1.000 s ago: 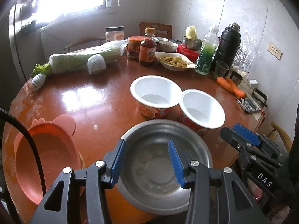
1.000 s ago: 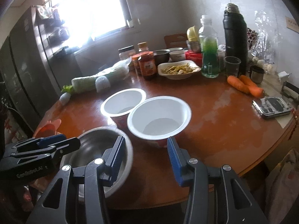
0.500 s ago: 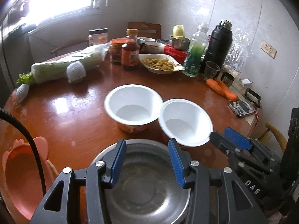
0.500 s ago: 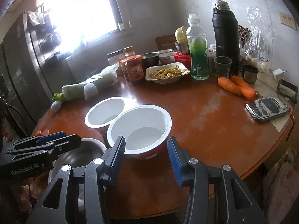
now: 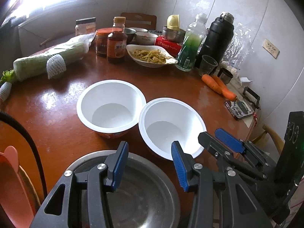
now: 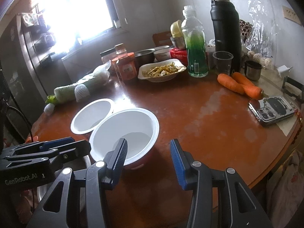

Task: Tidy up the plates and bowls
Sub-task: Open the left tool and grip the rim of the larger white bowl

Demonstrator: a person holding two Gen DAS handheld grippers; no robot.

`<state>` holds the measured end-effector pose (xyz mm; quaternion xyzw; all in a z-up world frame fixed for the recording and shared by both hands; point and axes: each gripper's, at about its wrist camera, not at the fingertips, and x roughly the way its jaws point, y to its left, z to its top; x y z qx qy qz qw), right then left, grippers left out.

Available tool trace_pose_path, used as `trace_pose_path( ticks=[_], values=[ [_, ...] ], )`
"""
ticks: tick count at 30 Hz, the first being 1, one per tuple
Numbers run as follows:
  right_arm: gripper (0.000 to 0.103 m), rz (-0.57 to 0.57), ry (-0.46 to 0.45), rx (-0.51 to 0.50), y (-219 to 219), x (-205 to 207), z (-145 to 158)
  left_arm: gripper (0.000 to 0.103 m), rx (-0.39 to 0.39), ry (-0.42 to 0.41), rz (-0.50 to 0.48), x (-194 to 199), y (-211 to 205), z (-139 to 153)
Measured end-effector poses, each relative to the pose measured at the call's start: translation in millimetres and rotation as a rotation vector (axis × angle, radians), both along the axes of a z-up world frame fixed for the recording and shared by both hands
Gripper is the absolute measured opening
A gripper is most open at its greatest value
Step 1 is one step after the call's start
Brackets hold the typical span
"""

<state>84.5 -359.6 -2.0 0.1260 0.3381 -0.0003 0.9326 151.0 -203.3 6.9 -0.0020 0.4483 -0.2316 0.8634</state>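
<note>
Nearby, carrots, phone, food dish.

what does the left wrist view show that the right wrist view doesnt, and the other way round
Only the left wrist view shows the inside of the metal bowl and the pink dish at the table's near edge.

Only the right wrist view shows the dark cabinet beside the window, and the phone in full.

Both show the two white bowls, the carrots, the black flask, the left gripper and the right gripper, each open and empty.
</note>
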Motion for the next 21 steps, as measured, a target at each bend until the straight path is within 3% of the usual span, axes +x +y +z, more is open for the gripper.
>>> trace_pose_path(
  ticks=[14,17,21],
  values=[
    [0.048,0.034,0.024,0.029,-9,24,-16,0.045,0.002,0.026,0.003,14,-14,-11],
    [0.046,0.042,0.027,0.034,-11,28,-20,0.04,0.002,0.034,0.003,16,-17,-13],
    [0.04,0.059,0.018,0.04,-10,29,-20,0.026,-0.002,0.046,-0.007,20,-21,-16]
  ],
)
